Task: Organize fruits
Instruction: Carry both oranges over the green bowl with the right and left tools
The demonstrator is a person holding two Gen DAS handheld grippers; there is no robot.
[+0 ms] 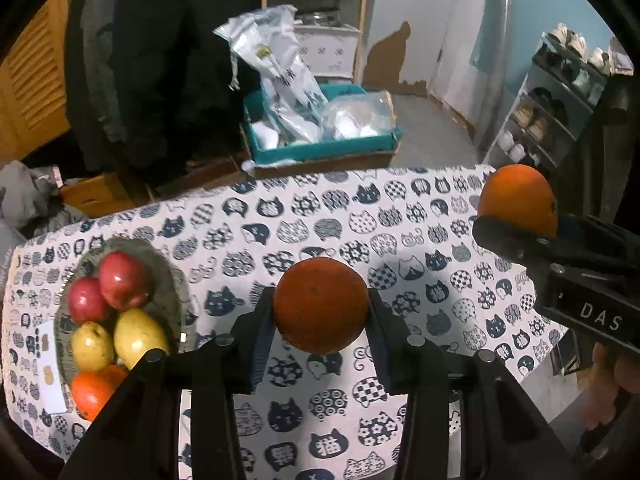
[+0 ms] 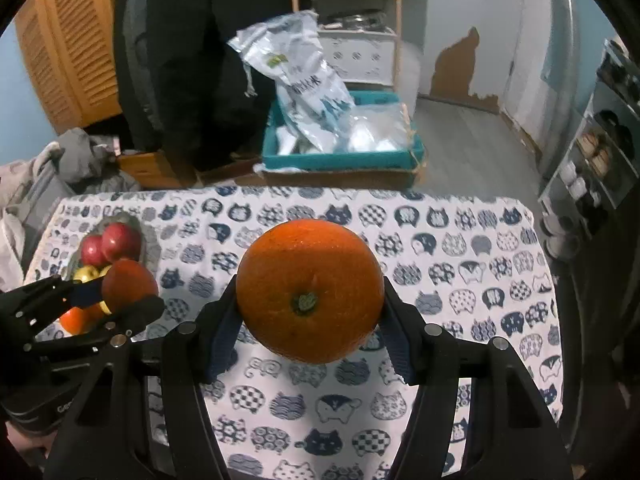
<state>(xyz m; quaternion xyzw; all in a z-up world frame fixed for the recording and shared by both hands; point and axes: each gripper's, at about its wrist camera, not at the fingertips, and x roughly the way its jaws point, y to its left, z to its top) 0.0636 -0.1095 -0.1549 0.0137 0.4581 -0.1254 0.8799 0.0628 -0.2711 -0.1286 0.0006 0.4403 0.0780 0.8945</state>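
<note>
Oranges fill both of my grippers, one fruit each, both lifted clear above the tabletop [image 2: 460, 248] with its cat-print cloth. My left gripper [image 1: 321, 312] is clamped on a smaller orange [image 1: 321, 305], a deep reddish tone with a dull, finely pitted skin, its sides pressed between the two blue-padded fingers [image 1: 262, 340] and most of the fruit showing in the gap. My right gripper [image 2: 310, 316] is closed on a larger orange [image 2: 310, 290], brighter and glossier, with its green stem scar turned toward the camera; it bulges well past the pads [image 2: 224, 336] on either side. In the left wrist view the right gripper comes in from the right edge with its orange at the fingertips, over the tabletop's far right corner. In the right wrist view the left gripper comes in from the left, its orange in front of the glass plate [image 1: 160, 268]. That plate sits at the left end of the tabletop and holds two red apples [image 1: 120, 280], two yellow pears [image 1: 136, 336] and one more orange [image 1: 92, 392] at its near edge. Both held oranges are well apart from each other and from the plate, and a white card [image 1: 50, 376] lies just beside the plate
</note>
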